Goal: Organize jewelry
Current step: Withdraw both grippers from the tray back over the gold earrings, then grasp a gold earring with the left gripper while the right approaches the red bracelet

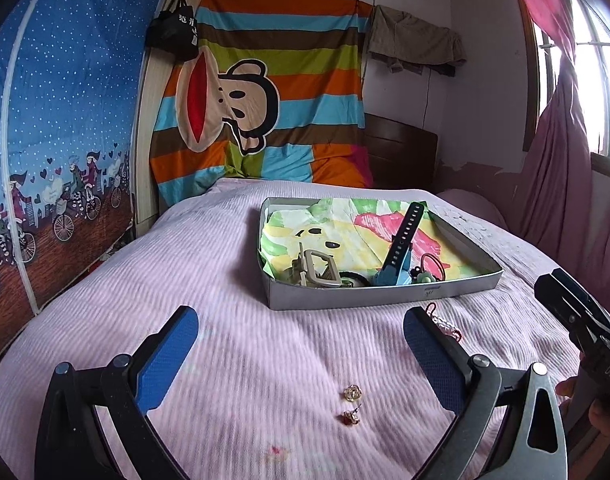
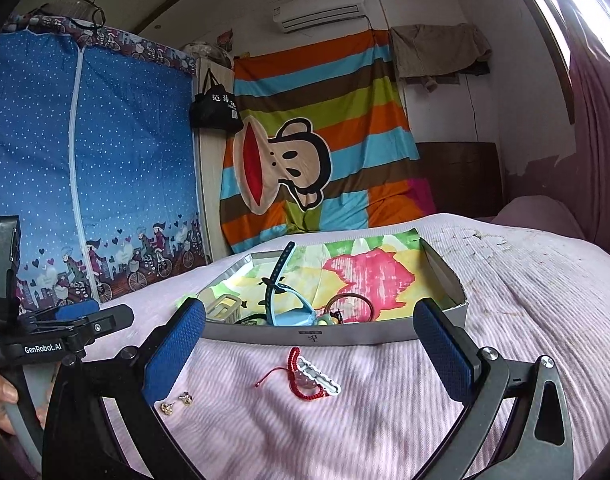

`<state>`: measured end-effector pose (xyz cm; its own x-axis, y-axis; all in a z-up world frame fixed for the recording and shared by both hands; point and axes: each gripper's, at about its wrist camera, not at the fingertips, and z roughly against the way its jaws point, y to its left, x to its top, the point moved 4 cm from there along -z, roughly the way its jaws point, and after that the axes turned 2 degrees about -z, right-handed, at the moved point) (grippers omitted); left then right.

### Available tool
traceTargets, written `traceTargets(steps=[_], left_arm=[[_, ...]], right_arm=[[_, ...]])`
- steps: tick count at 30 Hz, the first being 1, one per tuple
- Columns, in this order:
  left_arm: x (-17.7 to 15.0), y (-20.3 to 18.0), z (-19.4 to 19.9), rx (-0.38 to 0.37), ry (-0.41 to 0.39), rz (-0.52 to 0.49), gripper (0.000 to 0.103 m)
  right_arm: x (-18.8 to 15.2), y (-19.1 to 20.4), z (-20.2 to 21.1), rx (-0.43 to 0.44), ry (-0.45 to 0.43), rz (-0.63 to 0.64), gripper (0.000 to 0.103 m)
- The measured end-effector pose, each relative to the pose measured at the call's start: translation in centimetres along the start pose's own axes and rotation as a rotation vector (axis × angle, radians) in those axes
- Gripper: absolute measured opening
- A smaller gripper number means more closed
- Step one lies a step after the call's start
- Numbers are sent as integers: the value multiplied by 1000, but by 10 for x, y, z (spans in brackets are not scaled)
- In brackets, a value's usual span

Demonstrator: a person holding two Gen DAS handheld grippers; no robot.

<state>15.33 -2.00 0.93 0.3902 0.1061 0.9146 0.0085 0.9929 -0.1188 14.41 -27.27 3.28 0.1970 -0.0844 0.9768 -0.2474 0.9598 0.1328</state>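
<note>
Both grippers hang over a pink bedspread [image 1: 209, 264] with their blue-padded fingers spread wide and nothing between them. Nearest the left gripper [image 1: 301, 332], two small gold earrings [image 1: 352, 404] lie on the cloth between its fingers, just apart from each other. In the right wrist view the same earrings sit beside the left finger of the right gripper [image 2: 310, 322]. Between the right gripper's fingers a red cord bracelet [image 2: 301, 372] lies looped around a white clip [image 2: 319, 374]. Just beyond it stands a shallow grey box [image 2: 345, 336] lined with bright painted paper. In its near end lie a blue watch [image 1: 399, 248] with its strap tilted upward, a beige hair claw [image 1: 319, 268] and some hair ties [image 2: 353, 306]. Behind the bed hangs a striped monkey sheet [image 1: 265, 92].
</note>
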Motion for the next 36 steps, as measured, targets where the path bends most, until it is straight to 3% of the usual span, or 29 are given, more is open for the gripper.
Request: traceTargets(steps=[16, 19, 23, 27, 36], left_arm=[[-22, 3, 0, -99, 78, -27, 102], [-26, 1, -1, -118, 92, -32, 93], [-31, -4, -3, -178, 126, -41, 80], [-39, -10, -9, -243, 186, -51, 60], [-58, -31, -21, -301, 319, -136, 38]], right_arm=[[-24, 2, -10, 78, 110, 31, 102], [-29, 4, -16, 90, 130, 35, 99], [-35, 5, -25, 107, 164, 36, 77], [-42, 5, -35, 137, 208, 27, 66], [-55, 2, -50, 156, 272, 1, 60]])
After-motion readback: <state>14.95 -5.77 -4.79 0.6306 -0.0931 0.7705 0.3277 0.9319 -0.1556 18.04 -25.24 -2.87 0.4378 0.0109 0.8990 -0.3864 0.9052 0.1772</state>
